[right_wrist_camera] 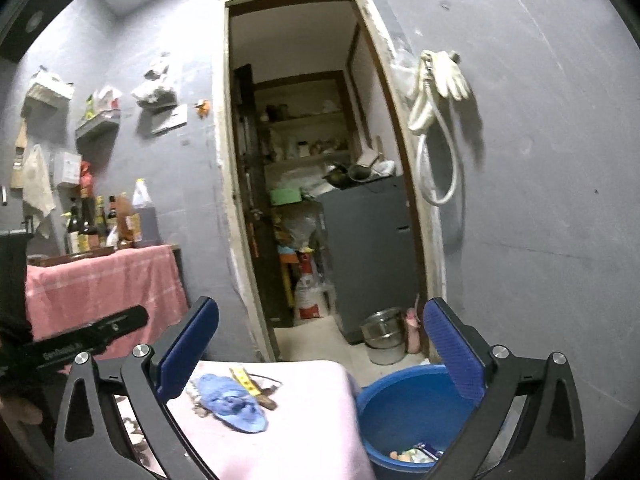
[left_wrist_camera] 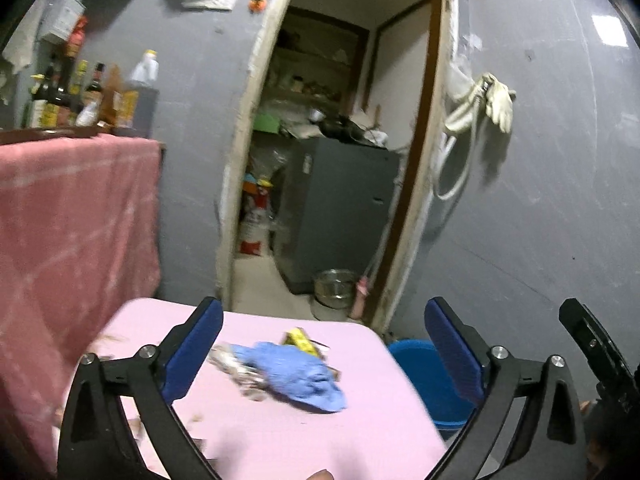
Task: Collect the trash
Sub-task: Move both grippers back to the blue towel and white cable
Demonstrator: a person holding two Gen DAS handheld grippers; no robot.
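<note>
Blue cloth [left_wrist_camera: 294,376], soft and limp, lies crumpled at lower centre of both views on the pink table [left_wrist_camera: 280,440], over paper scraps [left_wrist_camera: 236,364] and a yellow wrapper [left_wrist_camera: 300,338]; we judge it all light, and the cloth best pinched at a raised fold. Left gripper [left_wrist_camera: 324,344] and right gripper [right_wrist_camera: 322,344] stand spread and empty; the blue bin [right_wrist_camera: 404,404] at lower right holds some wrappers.

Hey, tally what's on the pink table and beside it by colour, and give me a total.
Blue: 2, crumpled blue cloth and round blue plastic basin
Yellow: 1, yellow strip
Brown: 1, brown scrap
Total: 4
</note>
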